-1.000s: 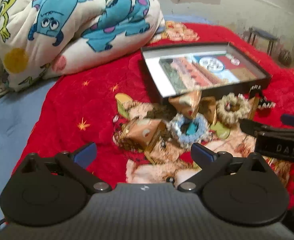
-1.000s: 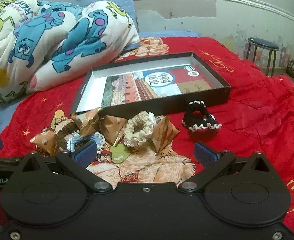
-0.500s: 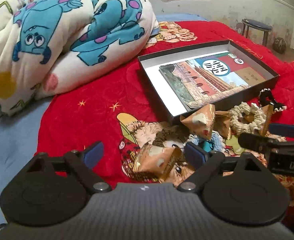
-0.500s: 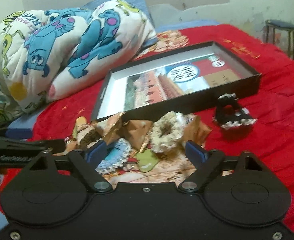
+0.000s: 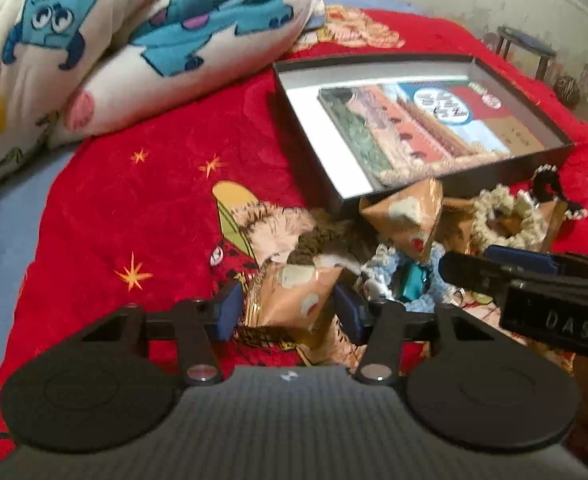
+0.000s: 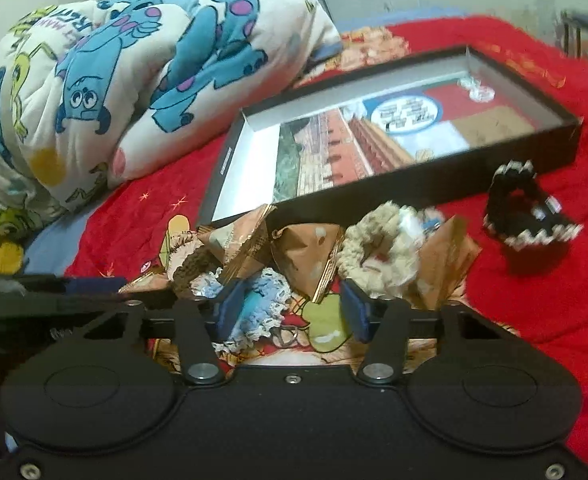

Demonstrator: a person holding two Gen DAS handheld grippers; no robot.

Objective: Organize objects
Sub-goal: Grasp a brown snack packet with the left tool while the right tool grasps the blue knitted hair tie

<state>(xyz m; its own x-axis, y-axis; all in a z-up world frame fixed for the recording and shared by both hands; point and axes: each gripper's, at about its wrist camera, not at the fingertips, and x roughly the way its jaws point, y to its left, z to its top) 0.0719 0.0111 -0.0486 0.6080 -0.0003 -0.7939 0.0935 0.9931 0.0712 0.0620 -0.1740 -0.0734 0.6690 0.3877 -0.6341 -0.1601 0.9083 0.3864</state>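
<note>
A brown packet (image 5: 294, 300) sits between the left gripper (image 5: 290, 312) fingers, which are touching it (gripping). The right gripper (image 6: 292, 312) stands parted around a blue scrunchie (image 6: 260, 304).

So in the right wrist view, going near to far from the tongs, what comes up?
Right tongs → blue scrunchie → brown pyramid packet → black box → picture sheet in the box → monster-print quilt.

Black left claw (image 5: 290, 312), blue pads (image 5: 226, 314), lettering possibly "DAS".
</note>
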